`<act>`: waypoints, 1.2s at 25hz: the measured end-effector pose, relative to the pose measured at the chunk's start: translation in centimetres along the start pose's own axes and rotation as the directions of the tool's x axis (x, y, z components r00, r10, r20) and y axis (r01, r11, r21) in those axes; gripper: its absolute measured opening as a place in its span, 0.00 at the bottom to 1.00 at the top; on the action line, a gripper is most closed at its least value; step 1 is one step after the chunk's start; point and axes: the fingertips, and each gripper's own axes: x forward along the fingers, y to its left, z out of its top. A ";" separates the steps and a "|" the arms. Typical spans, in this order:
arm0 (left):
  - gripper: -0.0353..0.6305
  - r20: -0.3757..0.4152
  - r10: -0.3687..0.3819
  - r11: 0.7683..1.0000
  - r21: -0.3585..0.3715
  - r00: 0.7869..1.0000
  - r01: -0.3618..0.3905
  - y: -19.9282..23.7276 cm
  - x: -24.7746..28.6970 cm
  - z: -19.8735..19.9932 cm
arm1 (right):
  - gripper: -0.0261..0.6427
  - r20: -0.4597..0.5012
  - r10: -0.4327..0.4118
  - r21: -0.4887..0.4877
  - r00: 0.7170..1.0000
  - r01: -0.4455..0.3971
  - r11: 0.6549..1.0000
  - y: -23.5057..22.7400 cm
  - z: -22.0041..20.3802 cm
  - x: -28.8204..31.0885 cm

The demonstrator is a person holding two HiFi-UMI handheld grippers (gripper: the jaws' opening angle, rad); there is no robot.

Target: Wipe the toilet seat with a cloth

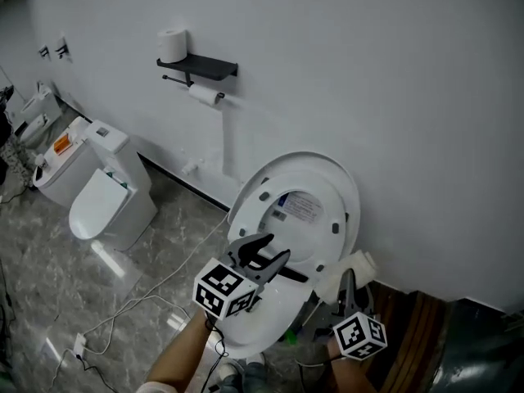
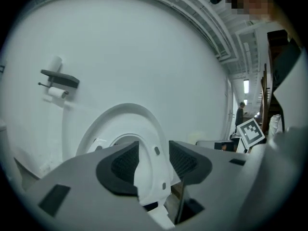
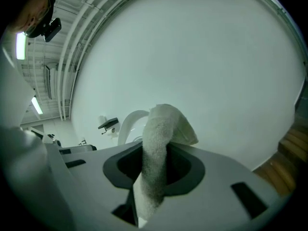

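Colour findings:

- **Left gripper** [image 2: 153, 160]: grey body; pads [image 2: 124, 165] black with a fine cross-hatched texture.
- **Right gripper** [image 3: 155, 170]: same grey and black.
- **Marker cubes** [image 1: 225, 289]: one on each gripper, with black squares on white.
- **Cloth** [image 3: 163, 124]: off-white with a nubby terry texture, sitting between the right gripper's jaws.
- **Toilet seat** [image 1: 270, 191]: glossy white, directly ahead of the left gripper; pale label [image 1: 303, 209] with dark print.
- **Wall** [image 1: 368, 72]: plain white, beyond both grippers.
- **Shelf** [image 1: 209, 66]: black, ahead and to the left of the left gripper; paper roll [image 1: 172, 45] white.
- **Floor** [image 1: 49, 277]: grey marble pattern with pale veining, left of the left gripper.
- **Second toilet** [image 1: 106, 203]: white, farther left.
- **Woodwork** [image 1: 417, 334]: brown, right of the right gripper.
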 end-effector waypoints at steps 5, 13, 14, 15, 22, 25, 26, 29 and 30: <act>0.36 -0.057 -0.015 0.997 0.073 0.998 0.019 3.3 3.8 1.4 | 0.19 -0.018 -0.037 0.019 0.999 0.037 0.999 -2.4 -0.5 -1.7; 0.56 -0.162 0.001 0.991 0.134 0.987 0.021 8.0 10.0 1.5 | 0.19 -0.056 -0.077 0.070 0.995 0.081 0.994 -5.1 -1.7 -2.1; 0.56 -0.174 0.008 0.989 0.146 0.985 0.018 8.7 10.5 1.6 | 0.19 -0.058 -0.081 0.076 0.995 0.085 0.993 -5.4 -1.7 -2.1; 0.56 -0.187 0.012 0.988 0.155 0.982 0.018 9.3 11.0 1.5 | 0.19 -0.060 -0.085 0.081 0.995 0.090 0.993 -5.8 -1.8 -2.0; 0.56 -0.246 0.028 0.988 0.154 0.969 0.010 12.6 13.4 1.5 | 0.19 -0.058 -0.117 0.116 0.991 0.123 0.986 -7.6 -2.0 -1.6; 0.56 -0.245 0.018 0.993 0.114 0.969 0.010 13.1 14.2 1.6 | 0.19 -0.054 -0.122 0.144 0.991 0.128 0.981 -7.8 -2.1 -1.1; 0.56 -0.257 0.016 0.993 0.116 0.966 0.015 13.1 14.6 1.4 | 0.19 -0.052 -0.120 0.155 0.991 0.127 0.980 -7.7 -2.1 -1.0; 0.56 -0.282 0.022 0.992 0.129 0.959 0.015 13.1 15.6 0.7 | 0.19 -0.044 -0.118 0.184 0.992 0.124 0.975 -7.7 -1.9 -0.8; 0.56 -0.278 0.026 0.993 0.121 0.960 0.008 13.3 15.9 0.7 | 0.19 -0.041 -0.120 0.191 0.992 0.126 0.973 -7.9 -1.9 -0.8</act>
